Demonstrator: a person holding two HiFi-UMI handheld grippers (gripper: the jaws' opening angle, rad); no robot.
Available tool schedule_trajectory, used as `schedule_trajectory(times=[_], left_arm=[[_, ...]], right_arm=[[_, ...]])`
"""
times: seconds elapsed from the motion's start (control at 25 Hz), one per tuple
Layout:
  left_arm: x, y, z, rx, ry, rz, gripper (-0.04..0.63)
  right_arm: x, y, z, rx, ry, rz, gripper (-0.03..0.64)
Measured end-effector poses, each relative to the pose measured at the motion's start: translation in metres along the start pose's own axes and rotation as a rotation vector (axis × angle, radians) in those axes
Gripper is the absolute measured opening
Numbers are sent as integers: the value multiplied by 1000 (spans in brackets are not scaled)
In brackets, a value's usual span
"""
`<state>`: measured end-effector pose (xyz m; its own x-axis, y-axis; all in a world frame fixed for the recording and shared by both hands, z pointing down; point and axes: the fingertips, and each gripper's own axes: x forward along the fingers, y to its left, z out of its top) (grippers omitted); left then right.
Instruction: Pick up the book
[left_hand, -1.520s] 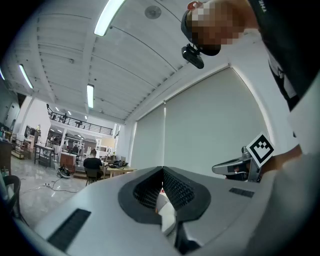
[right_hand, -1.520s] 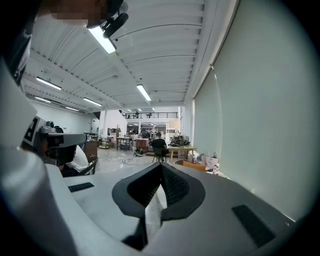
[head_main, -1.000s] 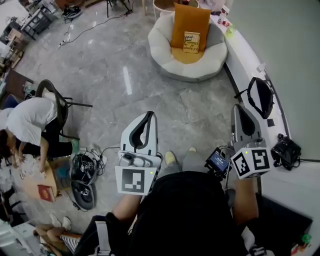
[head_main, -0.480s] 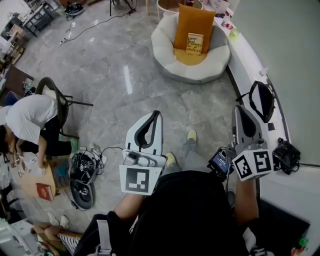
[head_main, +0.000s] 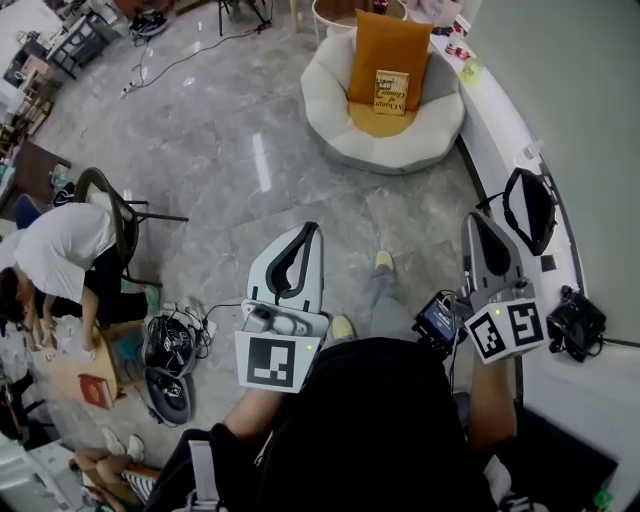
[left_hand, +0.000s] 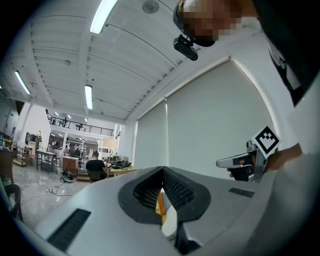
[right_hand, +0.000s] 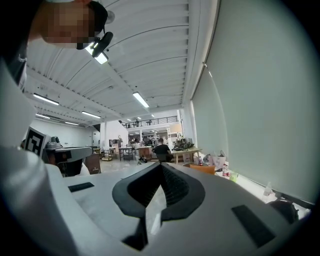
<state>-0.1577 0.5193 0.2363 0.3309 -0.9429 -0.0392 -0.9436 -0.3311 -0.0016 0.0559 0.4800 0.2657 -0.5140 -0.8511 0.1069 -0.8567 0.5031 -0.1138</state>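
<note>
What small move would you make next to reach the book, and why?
Probably step forward toward the white chair: the book leans on its orange cushion, well ahead of the left gripper and right gripper, whose jaws are both shut and empty.

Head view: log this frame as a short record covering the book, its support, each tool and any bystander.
book: upright, leaning on the orange cushion
support: white round chair, well ahead of both tools
left tool: shut, empty
right tool: shut, empty
bystander: person bending down, left edge
</note>
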Motion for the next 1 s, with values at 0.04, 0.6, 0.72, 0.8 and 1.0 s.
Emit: schedule_trajectory(times=[0.04,0.6,0.72,0.8,1.0], left_arm=[[8,-1,0,0,5,-4,11],[112,-14,-15,12,35,-67,11],[129,-14,-21,9,50,-69,11],[142,-13,-23,8,60,-67,11],[172,-9,-27,13,77,-53,11]], right_arm=[[6,-7,2,-1,-4,-3,14],[63,-91,-1,-11,18,-42,14],[74,-105,-4,-2,29,-50,14],[82,-115,-5,0,37,-53,14],[107,-139,-6,13,48,-48,14]])
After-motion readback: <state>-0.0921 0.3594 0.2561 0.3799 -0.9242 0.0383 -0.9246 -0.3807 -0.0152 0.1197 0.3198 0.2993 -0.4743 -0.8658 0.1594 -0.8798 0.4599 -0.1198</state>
